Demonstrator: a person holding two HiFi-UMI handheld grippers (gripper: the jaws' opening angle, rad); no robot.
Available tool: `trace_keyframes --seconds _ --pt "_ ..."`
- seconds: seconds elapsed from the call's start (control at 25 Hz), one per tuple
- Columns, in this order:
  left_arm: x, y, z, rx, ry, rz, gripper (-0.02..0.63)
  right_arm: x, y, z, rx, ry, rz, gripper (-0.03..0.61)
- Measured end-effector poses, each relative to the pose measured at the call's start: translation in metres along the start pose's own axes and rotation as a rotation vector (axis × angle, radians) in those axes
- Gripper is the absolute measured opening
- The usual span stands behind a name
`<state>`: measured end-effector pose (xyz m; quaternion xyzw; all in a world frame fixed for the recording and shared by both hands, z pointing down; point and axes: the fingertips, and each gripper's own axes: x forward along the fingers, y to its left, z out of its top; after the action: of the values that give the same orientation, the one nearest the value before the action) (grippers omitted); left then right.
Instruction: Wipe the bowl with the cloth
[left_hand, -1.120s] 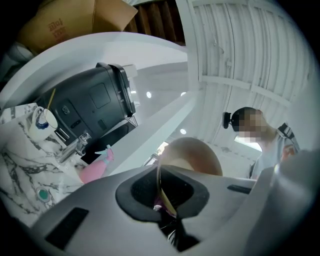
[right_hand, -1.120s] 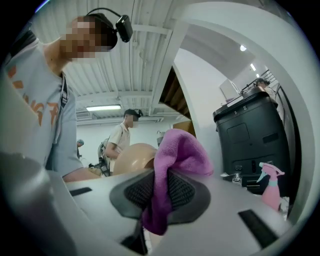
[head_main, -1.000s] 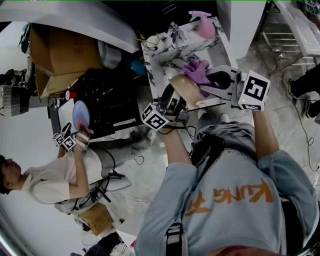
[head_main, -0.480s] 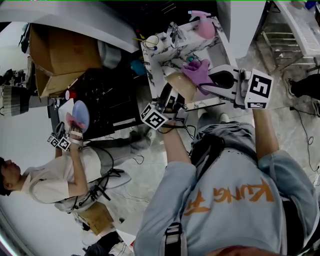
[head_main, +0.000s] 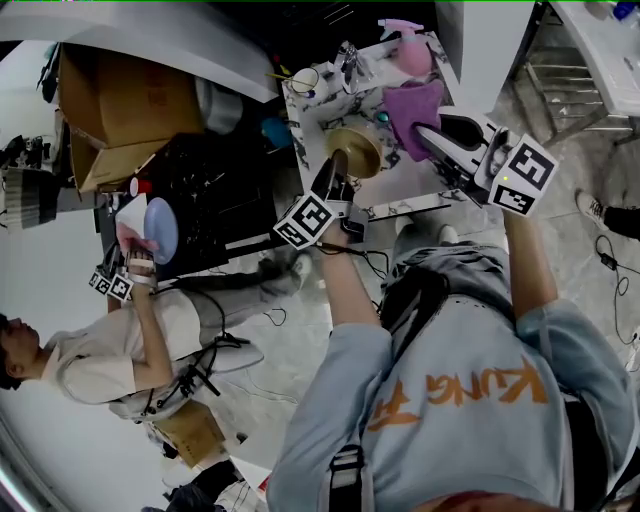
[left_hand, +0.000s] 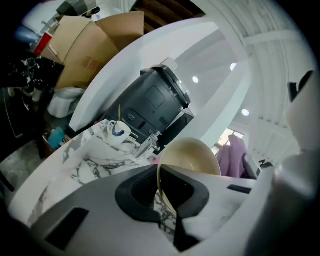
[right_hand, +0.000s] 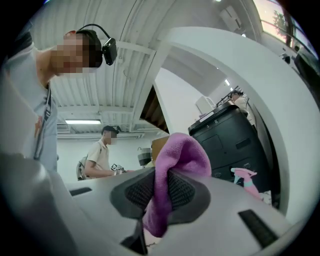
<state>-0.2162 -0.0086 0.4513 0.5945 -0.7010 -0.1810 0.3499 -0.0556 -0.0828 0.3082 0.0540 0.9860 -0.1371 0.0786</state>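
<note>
The left tool (head_main: 336, 168) is clamped on the rim of the round beige bowl (head_main: 358, 150), over the white marble bench (head_main: 405, 190). Just right of the bowl, the right tool (head_main: 428, 132) pinches the purple cloth (head_main: 412, 108).

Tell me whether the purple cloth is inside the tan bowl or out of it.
Out: the purple cloth, pinched in the right gripper, is beside the tan bowl, not inside.

Marble counter (head_main: 318, 118), pale tiled floor (head_main: 588, 275)
</note>
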Motion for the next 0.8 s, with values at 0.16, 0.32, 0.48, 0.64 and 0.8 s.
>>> trace_keyframes --seconds 0.16,0.32,0.48,0.64,0.8 --pt "0.003 -0.002 0.001 0.049 0.032 0.047 0.028 0.0 -0.015 -0.005 -0.032 0.029 -0.104 0.074" --pt "0.005 0.0 0.005 0.108 0.054 0.123 0.028 0.001 -0.027 -0.011 -0.05 0.055 -0.186 0.074" --pt "0.005 0.002 0.014 0.198 0.059 0.222 0.028 0.004 -0.035 -0.015 -0.072 0.081 -0.247 0.074" --pt "0.002 0.003 0.023 0.273 0.038 0.302 0.028 0.005 -0.049 -0.024 -0.095 0.133 -0.369 0.074" --pt "0.002 0.005 0.025 0.344 0.047 0.363 0.028 0.002 -0.067 -0.033 -0.12 0.181 -0.483 0.074"
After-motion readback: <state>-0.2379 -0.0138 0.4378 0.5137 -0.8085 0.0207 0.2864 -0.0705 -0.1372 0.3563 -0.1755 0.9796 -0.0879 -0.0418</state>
